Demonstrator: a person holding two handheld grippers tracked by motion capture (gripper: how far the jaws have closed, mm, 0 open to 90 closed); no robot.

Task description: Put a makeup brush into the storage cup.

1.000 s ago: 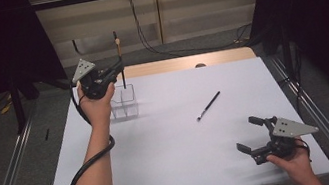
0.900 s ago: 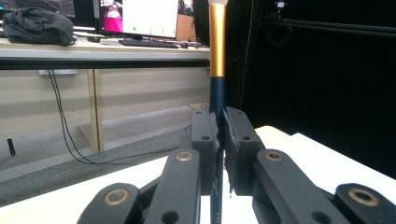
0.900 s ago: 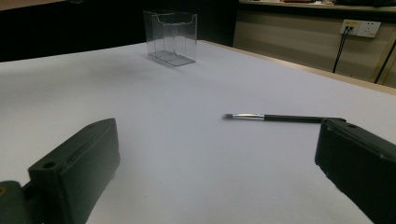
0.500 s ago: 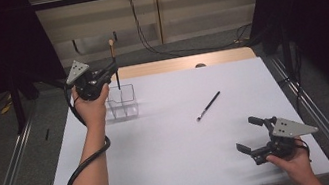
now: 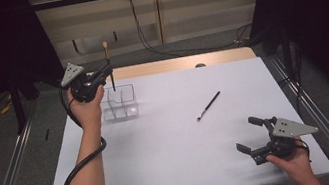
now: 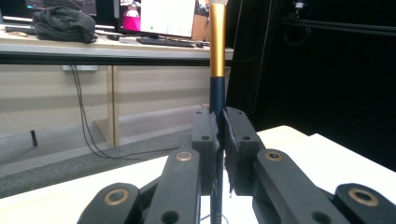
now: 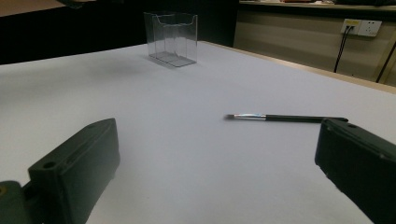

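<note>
Brush (image 5: 109, 66) stands upright, clamped in left gripper (image 5: 107, 72).

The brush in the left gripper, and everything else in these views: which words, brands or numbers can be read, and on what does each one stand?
Brush handle, under the left gripper: pale letters, too blurred to read.
Monitor behind: window contents too small to read.
Clear holder and table brush: no text visible.

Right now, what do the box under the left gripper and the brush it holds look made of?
The box looks like clear, glossy plastic, likely acrylic: the table shows through its walls and dividers. The brush in the left gripper has a shiny gold, seemingly metal ferrule above a dark glossy handle, perhaps lacquered wood or plastic.
</note>
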